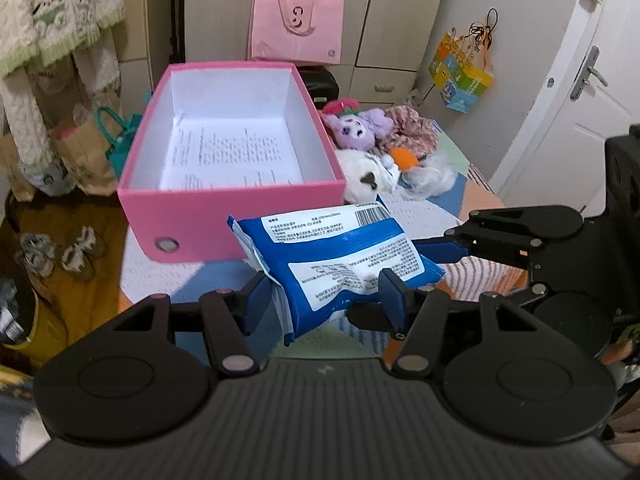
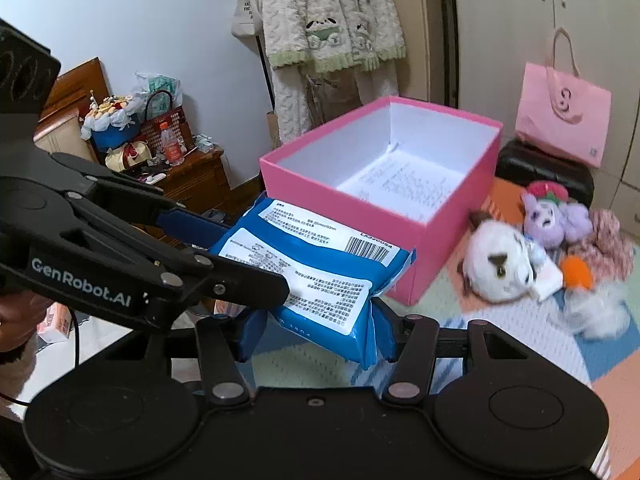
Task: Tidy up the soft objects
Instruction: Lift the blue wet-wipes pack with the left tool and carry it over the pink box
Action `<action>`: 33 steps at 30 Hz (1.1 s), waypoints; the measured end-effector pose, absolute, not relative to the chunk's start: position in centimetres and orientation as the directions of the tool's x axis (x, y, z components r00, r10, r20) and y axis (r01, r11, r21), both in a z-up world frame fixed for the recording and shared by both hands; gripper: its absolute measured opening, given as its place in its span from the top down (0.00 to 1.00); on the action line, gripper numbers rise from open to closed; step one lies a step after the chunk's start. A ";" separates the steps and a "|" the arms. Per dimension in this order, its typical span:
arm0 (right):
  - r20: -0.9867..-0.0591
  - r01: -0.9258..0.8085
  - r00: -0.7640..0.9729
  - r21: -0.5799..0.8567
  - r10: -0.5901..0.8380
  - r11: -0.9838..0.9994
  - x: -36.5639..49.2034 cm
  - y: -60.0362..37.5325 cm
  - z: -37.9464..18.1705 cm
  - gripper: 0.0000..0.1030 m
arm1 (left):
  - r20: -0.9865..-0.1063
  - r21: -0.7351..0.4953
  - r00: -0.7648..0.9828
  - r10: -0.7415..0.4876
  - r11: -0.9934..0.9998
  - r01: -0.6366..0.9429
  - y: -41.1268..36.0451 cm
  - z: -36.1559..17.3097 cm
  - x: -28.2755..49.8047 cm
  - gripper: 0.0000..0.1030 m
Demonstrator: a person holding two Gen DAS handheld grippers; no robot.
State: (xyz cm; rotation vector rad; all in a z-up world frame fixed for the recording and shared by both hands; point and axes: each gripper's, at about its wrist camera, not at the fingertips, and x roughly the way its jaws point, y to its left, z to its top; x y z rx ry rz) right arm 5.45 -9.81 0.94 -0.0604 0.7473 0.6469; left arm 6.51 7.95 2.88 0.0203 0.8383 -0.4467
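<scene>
Bedroom clutter rings a low desk [image 1: 452, 204] covered in a pastel patchwork cloth: a fleecy robe [image 2: 332, 20] hangs on the left, wardrobe doors stand behind, and a pink tote bag [image 1: 296, 28] leans against them. On the left part of the desk sits the pink box [image 1: 132, 196], open-topped with nothing in it but the printed lining of its floor, its short wall turned toward the cameras, presumably so that soft things can be dropped in from above. Just in front of that wall, lifted clear of the cloth, is the blue wipes pack [image 1: 340, 256], held level between both tools. The left gripper [image 1: 326, 296] has its fingers closed onto the pack's near end, squeezing the soft wrapper so it bulges between the pads. The right gripper [image 2: 314, 330] grips the same pack in its own view, fingers closed in on the edge nearest it; in the left view its blue fingers [image 1: 434, 248] reach in from the right and touch the pack's side. Sharing the load likely keeps the floppy pack from sagging before it goes over the rim. Right of the box lies the waiting heap, touching one another: a white plush [image 2: 500, 264], a purple plush [image 1: 360, 126], a bit of orange [image 1: 402, 156], crumpled pinkish fabric [image 1: 412, 128] and white fluff [image 1: 434, 178].
</scene>
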 end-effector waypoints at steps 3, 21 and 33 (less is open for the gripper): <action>-0.653 -0.564 0.550 0.170 0.521 0.808 6.6 -9.3 1.5 0.41 | -0.707 -0.153 0.596 -0.381 0.905 0.397 8.4 3.6 7.6 0.44; -0.674 -0.535 0.569 0.130 0.470 0.834 18.1 -6.6 2.3 0.38 | -0.693 -0.292 0.576 -0.434 0.899 0.325 11.5 2.4 20.1 0.43; -0.746 -0.537 0.515 0.104 0.423 0.837 23.4 -5.0 -0.6 0.39 | -0.745 -0.336 0.505 -0.436 0.899 0.279 12.1 -1.4 25.7 0.43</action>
